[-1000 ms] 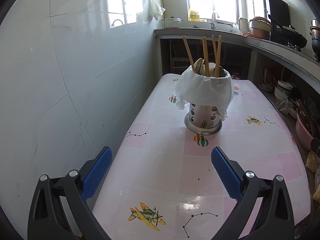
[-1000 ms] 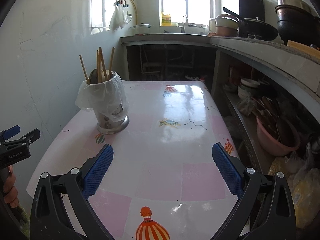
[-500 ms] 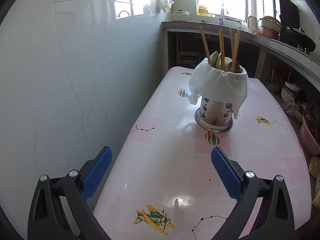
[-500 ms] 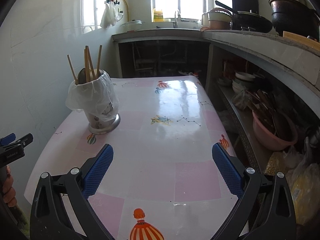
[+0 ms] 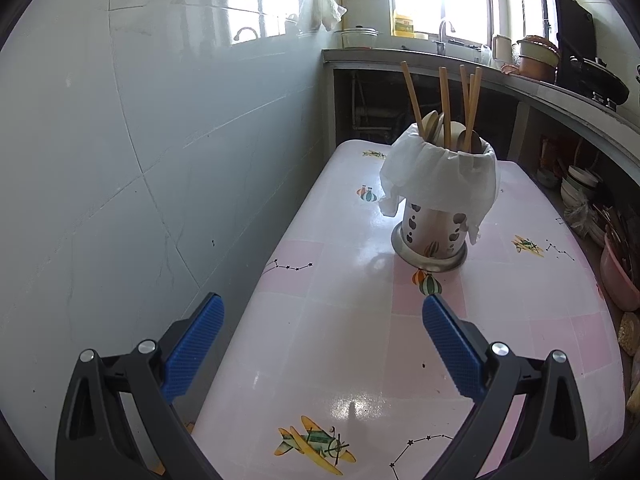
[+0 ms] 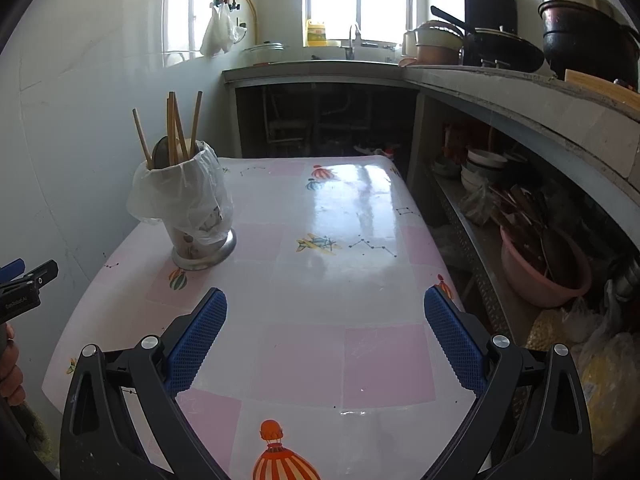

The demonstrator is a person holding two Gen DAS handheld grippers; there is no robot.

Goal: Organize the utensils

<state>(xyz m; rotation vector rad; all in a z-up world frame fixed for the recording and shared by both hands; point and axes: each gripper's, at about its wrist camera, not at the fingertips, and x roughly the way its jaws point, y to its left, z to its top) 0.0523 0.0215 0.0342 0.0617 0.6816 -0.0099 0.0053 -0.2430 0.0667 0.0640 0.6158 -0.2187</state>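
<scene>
Both grippers, left [image 5: 322, 344] & right [image 6: 325, 342], spread wide w/ nothing held; bag-draped utensil holder [image 5: 434, 216] upright mid-table, chopsticks [image 5: 444, 106] inside: careless reach likely snags bag, tips holder.

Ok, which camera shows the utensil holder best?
Left wrist: the utensil holder sits nearly centred and close, chopsticks and spoons clearly visible. Right wrist shows it off to the left, bag-wrapped.
</scene>
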